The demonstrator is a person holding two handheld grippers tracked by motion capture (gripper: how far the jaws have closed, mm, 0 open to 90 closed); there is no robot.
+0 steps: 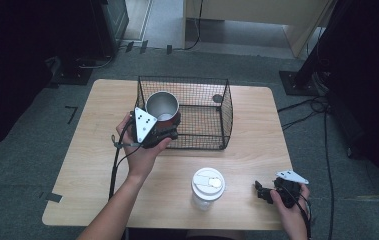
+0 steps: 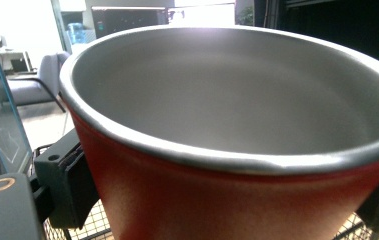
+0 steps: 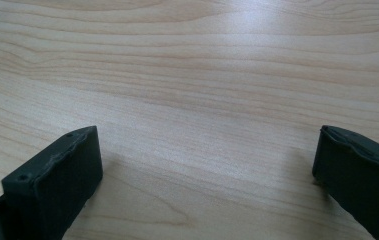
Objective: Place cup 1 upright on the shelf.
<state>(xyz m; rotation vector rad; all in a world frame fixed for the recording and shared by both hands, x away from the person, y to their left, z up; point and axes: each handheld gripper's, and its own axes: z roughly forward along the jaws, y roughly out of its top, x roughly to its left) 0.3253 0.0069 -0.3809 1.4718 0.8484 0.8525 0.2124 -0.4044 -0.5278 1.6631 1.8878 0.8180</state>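
Red cup [image 2: 237, 200] unlabelled, left tongs [image 1: 164, 131] gripping

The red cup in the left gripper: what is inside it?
The red cup, held by the left gripper at the wire basket, shows bare grey metal walls inside and nothing else. Its bottom is hidden below the near rim, so I cannot confirm it is empty.

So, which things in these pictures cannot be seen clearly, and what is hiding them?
- Red cup: in the left gripper view its bottom is cut off by the lower edge; the inside floor is hidden by its own rim.
- Left claw: in the high view the hand and grey plate cover its jaws.
- Wire basket: a small dark thing at its back wall is too small to identify.
- White-lidded bottle: its contents are hidden by the lid.
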